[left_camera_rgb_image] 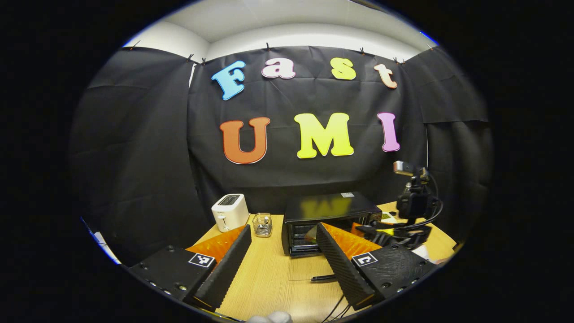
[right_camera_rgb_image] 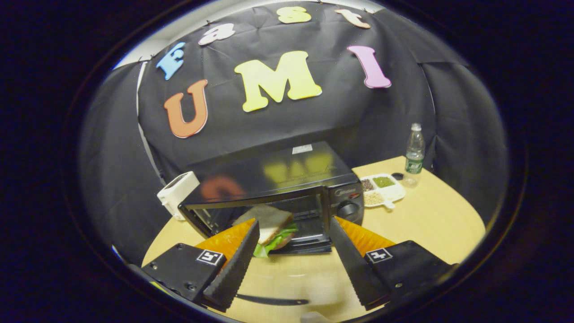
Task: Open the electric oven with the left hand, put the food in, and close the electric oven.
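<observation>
Food, a sandwich (right_camera_rgb_image: 272, 228) with brown bread and green leaves, sits just inside the mouth of the electric oven (right_camera_rgb_image: 287, 193). One corner of it still sticks out toward the near side, past the front edge. The oven stands on the wooden table (right_camera_rgb_image: 430, 220), and its glass door (right_camera_rgb_image: 287, 273) is folded down flat on the near side.

The right tool (right_camera_rgb_image: 293, 262) is right in front of the oven mouth. Its two fingers are spread wide and hold nothing. The sandwich lies just past the tip of its left finger, a bit to the left of the middle of the gap. I cannot tell if that finger touches the bread.

The left tool (left_camera_rgb_image: 287, 264) is farther back and its fingers are wide apart too, with nothing between them. From there the oven (left_camera_rgb_image: 329, 220) is straight ahead on the far side, and the open door (left_camera_rgb_image: 309, 269) lies on the table (left_camera_rgb_image: 273, 278) between its fingers. The right tool (left_camera_rgb_image: 403, 224) shows at the right of the oven.

I think the sandwich needs a small push deeper in, and the right tool is nearest for that. Then the door must swing up and shut. The door's long side runs left to right, and its near edge points at the left tool, so that tool could lift it from below.

A white toaster (left_camera_rgb_image: 230, 211), a small wire cup (left_camera_rgb_image: 262, 224), a snack tray (right_camera_rgb_image: 381, 190) and a water bottle (right_camera_rgb_image: 415, 152) stand well apart from the oven mouth.
</observation>
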